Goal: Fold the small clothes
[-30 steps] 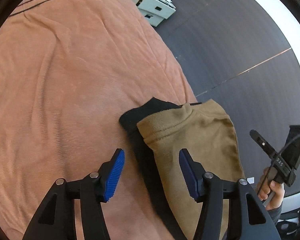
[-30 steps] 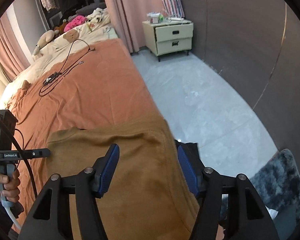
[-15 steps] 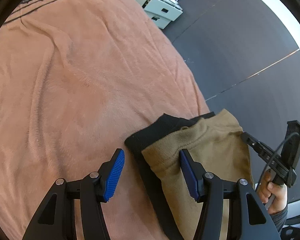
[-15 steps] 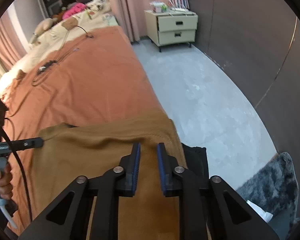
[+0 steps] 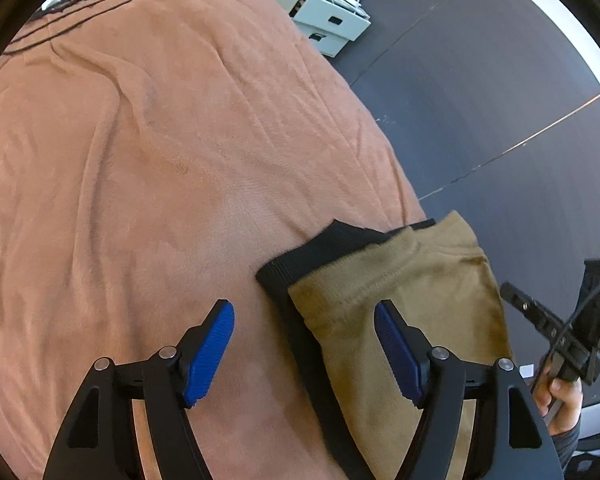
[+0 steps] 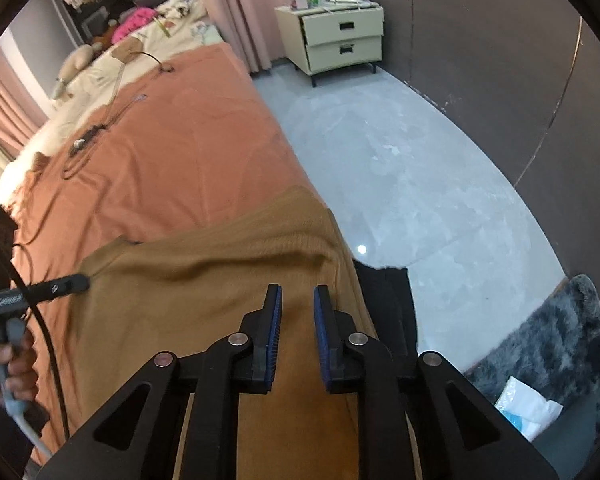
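Bedspread (image 5: 148, 184), rust-orange and soft, carries everything here, and the tan garment (image 5: 412, 300) lies at its edge beside the grey floor (image 6: 400, 168).

Nearest, the left gripper (image 5: 304, 348) stands released, its jaws having just been opening. The garment's near corner sits between the blue pads (image 5: 210, 354), closer to the right-hand one, and nothing presses it. A black garment (image 5: 320, 252) lies under the tan one and shows as a dark band along its left side and beyond its top hem. The tan garment's long axis runs from below the fingers away and slightly rightward, so its corner is already inside the left gripper's span.

The right gripper (image 6: 297, 332) is nearly clenched, with a narrow slit left between the pads. It hangs over the middle of the tan cloth, and I cannot tell whether any cloth is pinched in that slit. A raised ridge crosses the fabric just beyond its fingertips. From this side the cloth runs ahead and leftward toward the left tool.

Judging by this, the left hand is the nearer to a free corner, so it would take that corner for the fold.

Farther off, cables (image 5: 100, 0) trail over the far bedspread, and a nightstand (image 6: 336, 40) stands against the wall.
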Tool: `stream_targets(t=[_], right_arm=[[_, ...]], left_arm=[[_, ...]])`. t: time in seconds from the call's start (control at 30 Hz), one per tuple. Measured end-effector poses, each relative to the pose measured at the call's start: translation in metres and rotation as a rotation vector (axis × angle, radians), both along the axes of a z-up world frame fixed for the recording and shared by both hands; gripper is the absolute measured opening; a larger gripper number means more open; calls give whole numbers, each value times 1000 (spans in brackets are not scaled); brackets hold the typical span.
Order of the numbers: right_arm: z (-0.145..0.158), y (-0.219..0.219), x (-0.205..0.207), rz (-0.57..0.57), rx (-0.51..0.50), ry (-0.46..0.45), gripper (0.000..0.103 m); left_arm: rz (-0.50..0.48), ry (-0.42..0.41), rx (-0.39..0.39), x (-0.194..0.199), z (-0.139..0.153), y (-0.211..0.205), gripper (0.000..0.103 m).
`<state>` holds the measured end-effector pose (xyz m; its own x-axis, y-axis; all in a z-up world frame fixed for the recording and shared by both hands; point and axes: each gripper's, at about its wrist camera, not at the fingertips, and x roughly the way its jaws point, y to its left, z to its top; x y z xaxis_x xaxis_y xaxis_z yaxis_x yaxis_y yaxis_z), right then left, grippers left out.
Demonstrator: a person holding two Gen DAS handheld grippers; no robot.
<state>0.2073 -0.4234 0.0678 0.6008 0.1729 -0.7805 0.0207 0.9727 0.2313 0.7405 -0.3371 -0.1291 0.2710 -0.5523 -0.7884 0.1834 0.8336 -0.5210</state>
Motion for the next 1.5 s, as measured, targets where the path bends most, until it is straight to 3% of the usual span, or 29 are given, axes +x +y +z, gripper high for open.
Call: stream_targets(t=[0.27,0.5,0.77,0.83,1.03,1.2,1.5], right_arm=[[-1,-14,-86,26,-12,-54,15],[-15,-17,-112,34,-28,-43,15],[-32,-44,-124,-130,-70,-25,11],[-32,-51,-134,-143,-12,-42,11],[-23,-40,-177,-158,0,-127,11],[-37,-30,-209,-152,22,-172,14],[-80,-36,-231,-266,46,-49,14]], left_arm=[[-52,2,1,-37,4,-8,74],[-112,19,2,-68,1,-28,74],[-152,32,-3,-94,-3,-47,74],[-163,36,-1,-100,-5,-50,74],[-178,36,6,-122,-6,-59,74],[-193,61,20,-141,-13,-66,74],[-243,85,44,-180,-19,-64,74]])
